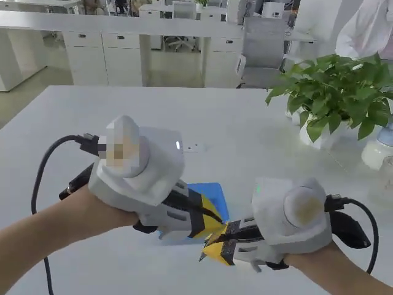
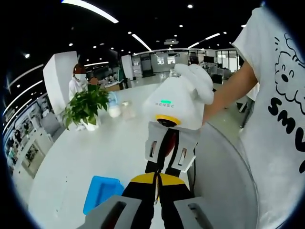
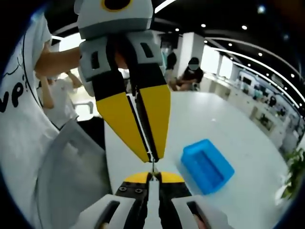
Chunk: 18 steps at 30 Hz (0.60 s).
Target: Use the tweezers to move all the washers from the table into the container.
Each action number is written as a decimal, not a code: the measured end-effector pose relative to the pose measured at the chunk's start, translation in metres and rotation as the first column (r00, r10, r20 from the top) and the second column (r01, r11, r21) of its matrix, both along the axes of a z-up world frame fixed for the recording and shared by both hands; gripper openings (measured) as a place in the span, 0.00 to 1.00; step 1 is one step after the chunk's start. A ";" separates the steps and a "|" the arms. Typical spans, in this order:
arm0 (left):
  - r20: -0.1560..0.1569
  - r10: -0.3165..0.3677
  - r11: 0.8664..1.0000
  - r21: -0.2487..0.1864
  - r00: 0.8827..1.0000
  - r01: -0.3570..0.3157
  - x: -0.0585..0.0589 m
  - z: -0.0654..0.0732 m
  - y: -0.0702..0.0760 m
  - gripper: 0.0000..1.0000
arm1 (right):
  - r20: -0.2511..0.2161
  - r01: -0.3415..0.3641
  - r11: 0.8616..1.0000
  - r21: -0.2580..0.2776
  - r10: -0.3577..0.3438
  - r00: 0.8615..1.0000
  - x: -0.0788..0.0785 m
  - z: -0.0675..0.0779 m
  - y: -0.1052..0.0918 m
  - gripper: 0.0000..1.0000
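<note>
- The left gripper (image 1: 218, 225) and the right gripper (image 1: 206, 252) meet tip to tip low over the bench (image 1: 184, 117), each held in a hand, with their yellow-tipped jaws nearly touching.
- The left gripper's jaws are clenched. In the right gripper view a thin silvery strip runs along the seam between them, which I take for the tweezers (image 3: 141, 128).
- The right gripper's jaws are also drawn together at the tips. I cannot tell whether they pinch the same strip or only meet it.
- The step in hand looks like settling or passing the tweezers between the two grippers. To do it well, one side should keep a firm clamp until the other has closed squarely on the flat of the strip. The strip should stay in line with the jaws so that the points stick out free for picking.
- The blue container (image 1: 212, 192) lies on the bench just beyond the jaw tips. It is open-topped and partly covered by the left gripper in the head view. It is plainer in the right gripper view (image 3: 207, 165), where nothing can be made out inside it.
- I cannot tell where the washers lie, because the gripper bodies and hands cover the nearest bench.
- The tweezers' full length and points are lost inside the jaws.
- Farther off, at the right edge of the bench, stand a leafy plant (image 1: 338, 92) in a white pot and a pale bottle (image 1: 377, 150), which is cut off by the frame.
</note>
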<state>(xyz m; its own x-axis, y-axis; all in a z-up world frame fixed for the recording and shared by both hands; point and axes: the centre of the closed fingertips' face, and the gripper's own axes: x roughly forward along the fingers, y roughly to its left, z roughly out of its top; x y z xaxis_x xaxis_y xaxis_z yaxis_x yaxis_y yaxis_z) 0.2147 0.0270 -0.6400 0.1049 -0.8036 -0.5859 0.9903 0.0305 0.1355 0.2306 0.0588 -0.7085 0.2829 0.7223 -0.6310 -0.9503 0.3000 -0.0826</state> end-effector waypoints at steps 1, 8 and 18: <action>0.002 0.001 1.000 0.007 1.000 -0.001 0.000 -0.002 0.000 0.00 | -0.003 -0.004 1.000 -0.001 0.004 1.000 0.000 -0.001 -0.001 0.03; 0.009 0.003 0.999 0.044 1.000 -0.004 0.003 -0.015 -0.005 0.12 | -0.018 -0.054 0.998 -0.027 0.054 0.998 -0.003 -0.015 -0.007 0.02; -0.027 -0.025 0.997 0.066 0.999 0.027 0.005 -0.040 -0.017 0.08 | -0.065 -0.118 0.990 -0.080 0.113 0.992 -0.004 -0.039 -0.018 0.02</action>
